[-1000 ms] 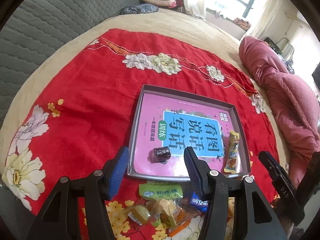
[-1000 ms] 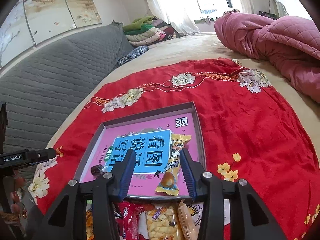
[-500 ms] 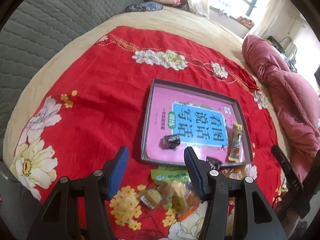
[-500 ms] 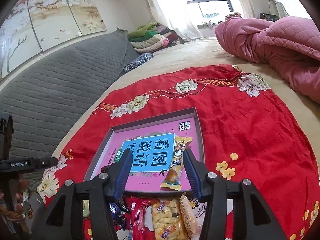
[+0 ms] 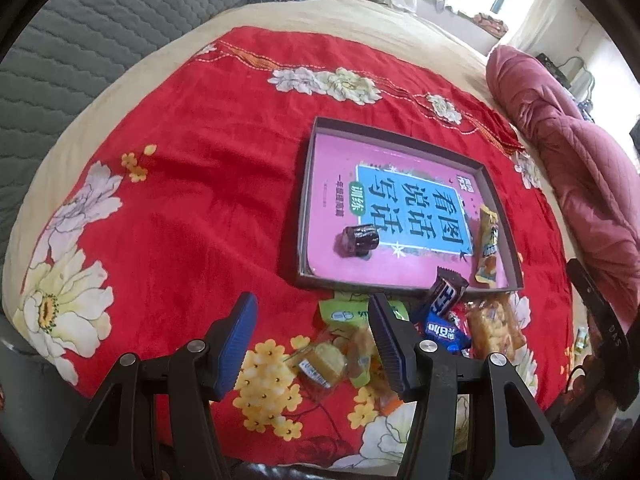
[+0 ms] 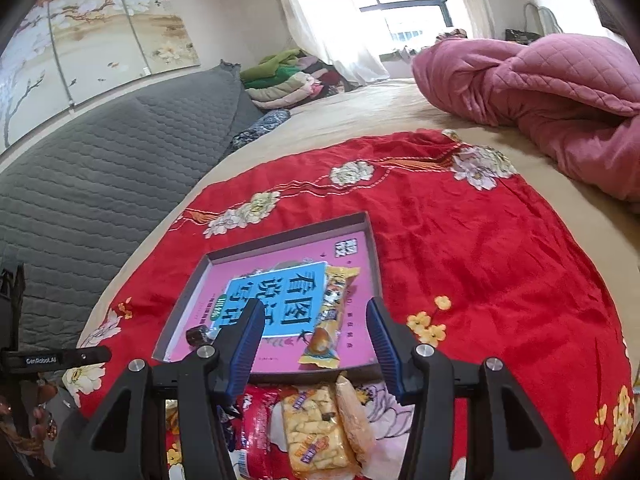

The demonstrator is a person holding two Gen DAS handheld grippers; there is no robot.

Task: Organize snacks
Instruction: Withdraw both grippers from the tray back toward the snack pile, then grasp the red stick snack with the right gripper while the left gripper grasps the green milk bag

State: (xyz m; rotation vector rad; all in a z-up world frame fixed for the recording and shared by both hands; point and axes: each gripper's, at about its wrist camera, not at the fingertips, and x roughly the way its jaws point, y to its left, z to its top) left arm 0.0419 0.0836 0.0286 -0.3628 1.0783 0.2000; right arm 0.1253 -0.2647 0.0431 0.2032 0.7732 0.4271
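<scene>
Both sets of fingers spread wide, gripping nothing: left gripper [image 5: 312,344], right gripper [image 6: 316,344]. Two snacks already in the tray [image 5: 308,216]; remaining snack pile [image 5: 400,336] heaped on the red blanket [image 5: 180,200] against the near rim. Could snag that raised rim, or pinch two crinkly wrappers together (tight overlap). Plenty of open blanket left of the tray.

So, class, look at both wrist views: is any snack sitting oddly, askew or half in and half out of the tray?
Yes. A dark brown chocolate bar wrapper leans tilted over the near rim of the shallow grey tray, half in and half out. The dark purple wrapped candy and the long yellow snack packet lie fully inside.
</scene>
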